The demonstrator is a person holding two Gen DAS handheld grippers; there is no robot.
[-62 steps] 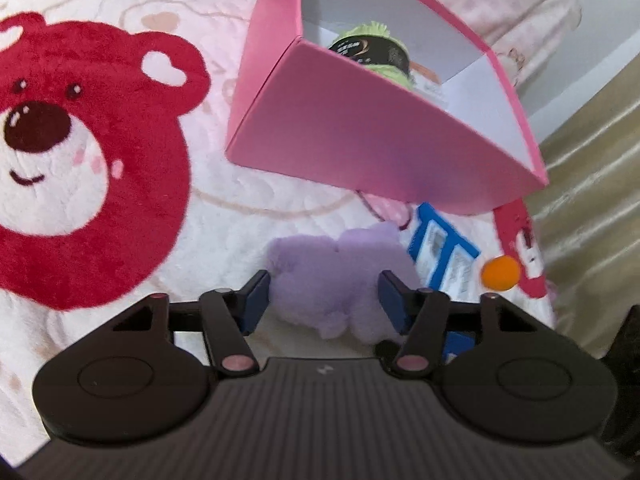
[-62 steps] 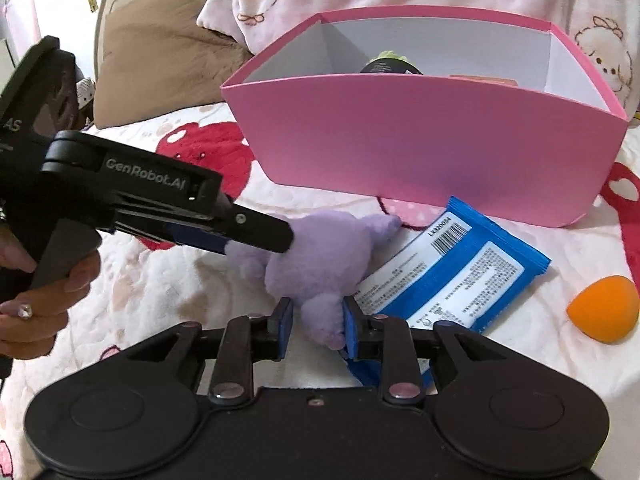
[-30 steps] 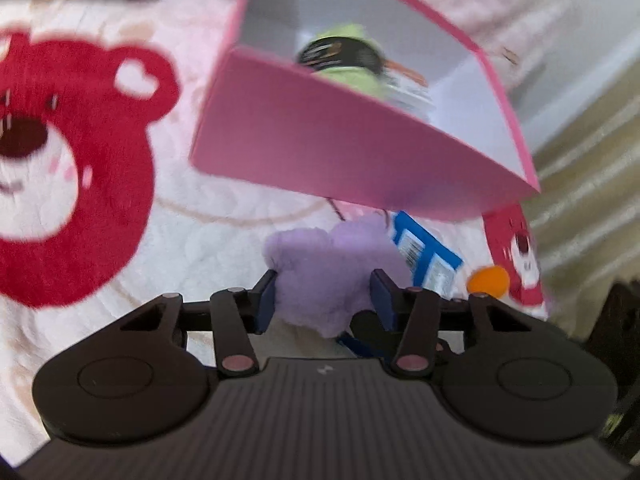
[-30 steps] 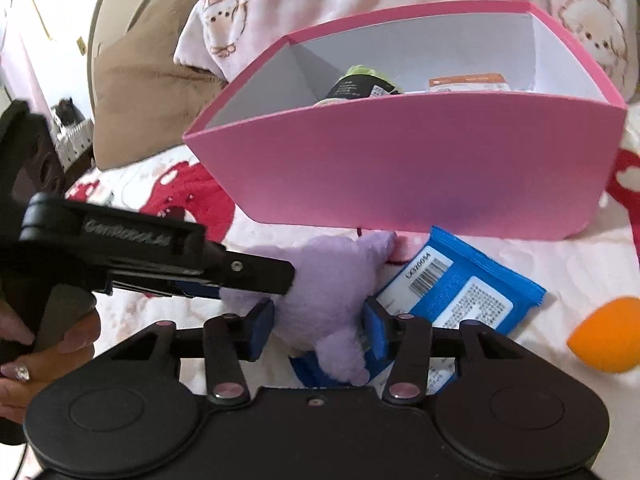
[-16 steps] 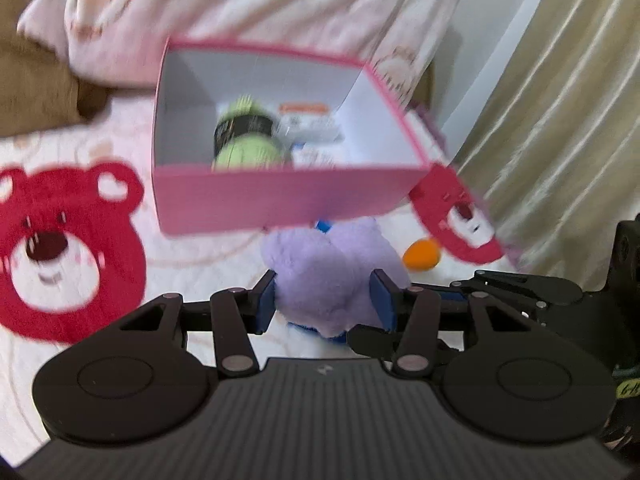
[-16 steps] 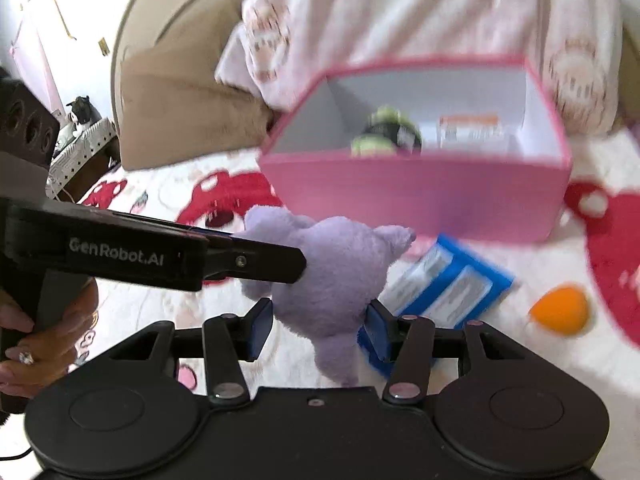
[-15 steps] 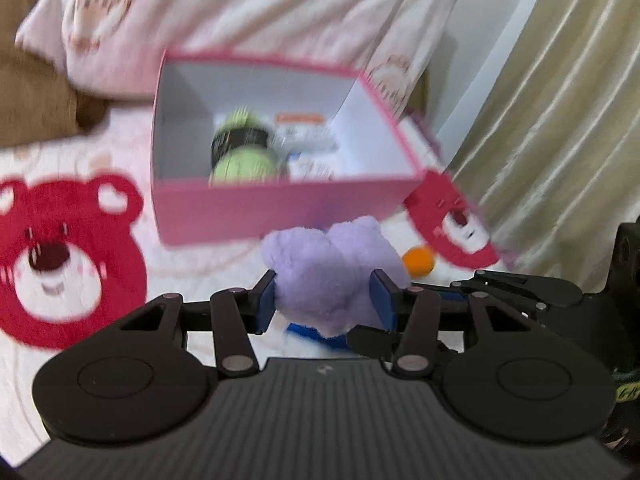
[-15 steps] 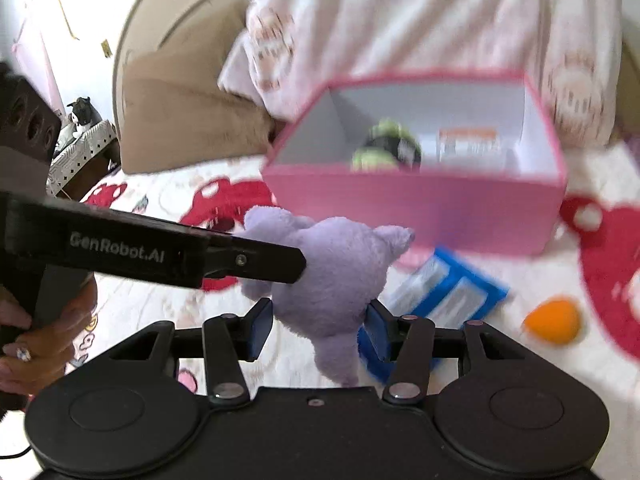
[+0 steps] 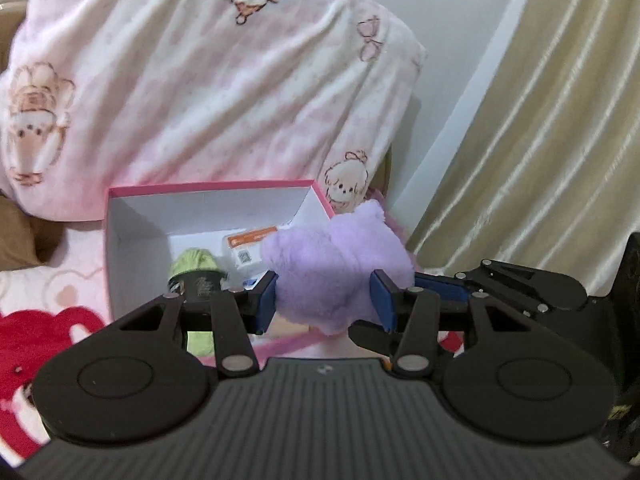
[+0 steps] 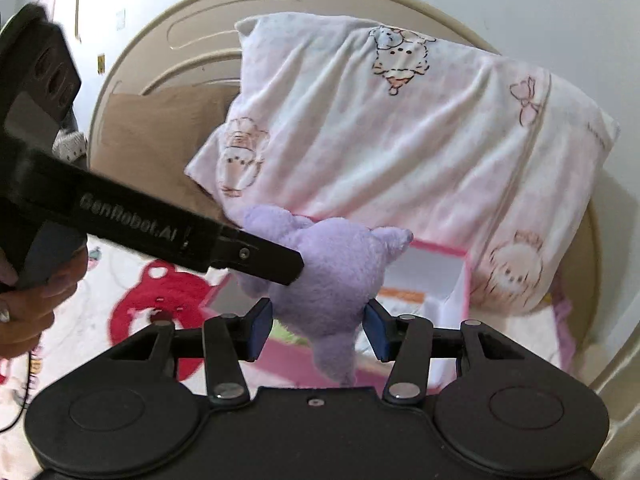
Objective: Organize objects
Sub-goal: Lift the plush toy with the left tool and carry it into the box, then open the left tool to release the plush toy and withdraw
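Plush toy (image 9: pixel 338 276), purple and squeezed on both sides by your left gripper (image 9: pixel 324 300) and right gripper (image 10: pixel 318 330), hangs in the air just in front of and above the open pink box (image 9: pixel 120 248), so carry it forward over the rim.

A bed (image 9: pixel 48 280) fills the scene, its white cover printed with red bears. A pink-and-white pillow (image 10: pixel 400 152) leans on a beige rounded headboard (image 10: pixel 192 40), a brown cushion (image 10: pixel 160 140) beside it. Cream curtains (image 9: pixel 540 140) hang at the right by a pale, somewhat blurred wall (image 9: pixel 460 20).
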